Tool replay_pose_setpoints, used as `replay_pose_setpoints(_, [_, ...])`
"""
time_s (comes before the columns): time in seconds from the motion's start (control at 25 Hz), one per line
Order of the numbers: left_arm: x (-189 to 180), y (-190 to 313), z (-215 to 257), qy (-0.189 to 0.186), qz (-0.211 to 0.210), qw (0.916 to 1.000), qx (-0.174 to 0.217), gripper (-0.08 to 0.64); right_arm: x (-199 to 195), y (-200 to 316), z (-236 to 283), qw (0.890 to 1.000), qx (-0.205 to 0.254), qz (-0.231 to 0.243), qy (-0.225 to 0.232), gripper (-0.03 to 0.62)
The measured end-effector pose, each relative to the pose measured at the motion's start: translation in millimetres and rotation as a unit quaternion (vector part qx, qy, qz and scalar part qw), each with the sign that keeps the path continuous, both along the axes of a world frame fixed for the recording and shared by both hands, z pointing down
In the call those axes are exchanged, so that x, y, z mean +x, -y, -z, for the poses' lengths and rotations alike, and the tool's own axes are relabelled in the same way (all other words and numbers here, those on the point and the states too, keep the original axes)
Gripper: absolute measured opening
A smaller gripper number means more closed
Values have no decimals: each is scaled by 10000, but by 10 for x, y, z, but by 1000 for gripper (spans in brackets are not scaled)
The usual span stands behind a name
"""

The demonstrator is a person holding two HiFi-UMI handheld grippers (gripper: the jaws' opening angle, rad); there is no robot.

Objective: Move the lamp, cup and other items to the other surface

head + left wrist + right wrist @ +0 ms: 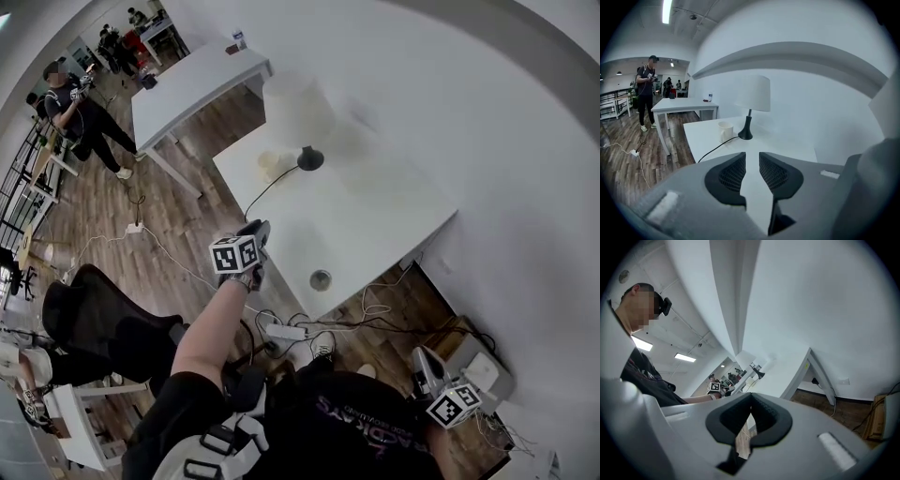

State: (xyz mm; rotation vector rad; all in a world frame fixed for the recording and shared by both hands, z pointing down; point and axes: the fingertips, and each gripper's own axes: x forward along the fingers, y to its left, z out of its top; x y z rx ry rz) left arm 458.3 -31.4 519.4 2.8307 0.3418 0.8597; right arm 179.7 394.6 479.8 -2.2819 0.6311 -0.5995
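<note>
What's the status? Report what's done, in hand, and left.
Done: nothing; the lamp and cup stand on the near table. In hand: nothing; left gripper open, empty, facing them; right gripper shut, empty. Left: move both to the other table.

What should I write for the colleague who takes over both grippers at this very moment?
Left gripper: open, empty, held over the near table and pointing towards the lamp.
Right gripper: shut, empty, low at the person's side.
Things: the lamp and the cup stand side by side on the near table. The lamp's black cord runs off the table's edge. A small round thing lies near the front edge.
Done: lamp and cup not yet moved.
Left: carry lamp, cup and the rest to the other table. Mind the cord.
</note>
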Motion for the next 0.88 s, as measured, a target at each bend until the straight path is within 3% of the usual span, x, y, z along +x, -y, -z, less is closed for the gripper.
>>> replay_pose_setpoints(0.56, [1573,594,-692,464,-211,9982,328,114,243,589,-219,9950,-433,-673,595,0])
replay_pose_setpoints(0.88, [2024,583,-943,702,-338,9960,441,114,215,676,-277,9893,-536,-1071,837,0])
